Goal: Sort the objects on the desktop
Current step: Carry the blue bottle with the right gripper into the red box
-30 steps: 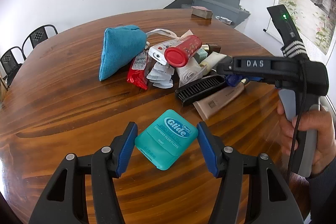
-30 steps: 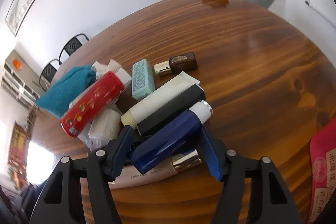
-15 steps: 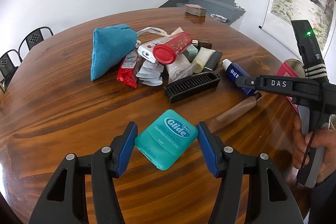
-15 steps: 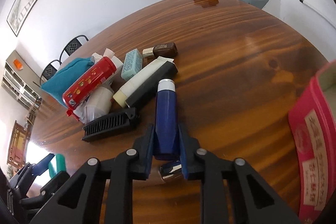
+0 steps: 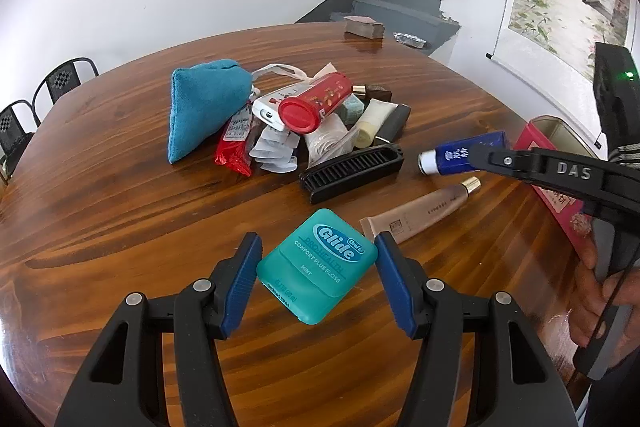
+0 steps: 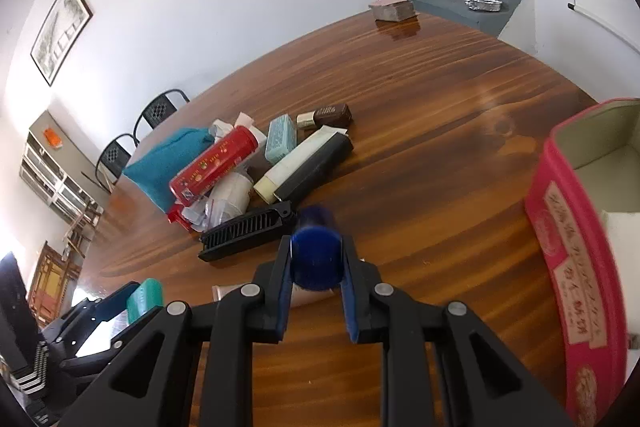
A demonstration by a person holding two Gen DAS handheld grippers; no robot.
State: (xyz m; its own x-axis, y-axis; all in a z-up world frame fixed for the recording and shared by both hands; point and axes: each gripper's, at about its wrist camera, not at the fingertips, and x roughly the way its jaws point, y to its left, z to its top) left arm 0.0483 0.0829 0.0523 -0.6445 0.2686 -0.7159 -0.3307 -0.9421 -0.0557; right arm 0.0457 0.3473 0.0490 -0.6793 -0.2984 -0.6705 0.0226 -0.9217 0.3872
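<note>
My left gripper point(image 5: 316, 269) is shut on a teal Glide floss box point(image 5: 318, 265) and holds it above the wooden table point(image 5: 120, 211). My right gripper point(image 6: 316, 259) is shut on a dark blue tube point(image 6: 316, 251), lifted off the table and pointing away from the camera. In the left wrist view the blue tube point(image 5: 460, 157) sticks out of the right gripper's fingers point(image 5: 492, 157), white cap to the left. A pile with a red can point(image 5: 316, 103), a teal pouch point(image 5: 204, 107) and a black comb point(image 5: 352, 171) lies mid-table.
An open pink tin box point(image 6: 572, 251) stands at the right, close to the right gripper. A beige tube point(image 5: 420, 213) lies on the table near the floss box. A small brown block point(image 6: 392, 9) sits at the table's far edge.
My right gripper closed on the blue tube, lifted it out of the pile and carried it right, towards the pink tin. The left gripper kept holding the floss box in place.
</note>
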